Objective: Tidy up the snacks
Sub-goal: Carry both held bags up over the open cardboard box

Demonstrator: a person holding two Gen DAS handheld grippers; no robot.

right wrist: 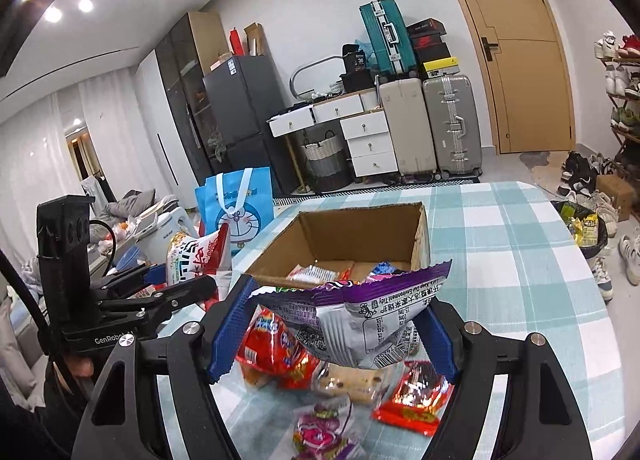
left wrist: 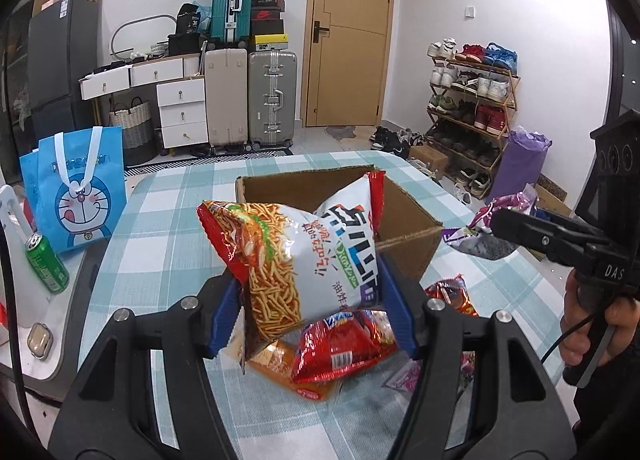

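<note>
Cardboard box (left wrist: 404, 216) interior hidden behind noodle snack bag (left wrist: 296, 260); label blurred.

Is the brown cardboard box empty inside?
No, the brown cardboard box already has several small snack packets lying on its bottom.

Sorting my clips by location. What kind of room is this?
Likely a lived-in home, an entry or living area: a shoe rack beside a wooden door, stacked suitcases, and a fridge.

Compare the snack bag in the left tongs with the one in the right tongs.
The noodle-snack bag is white and red, puffy, showing its printed front; the purple bag is purple and silver, showing its back label. Both are gripped between blue pads near the cardboard box.
</note>
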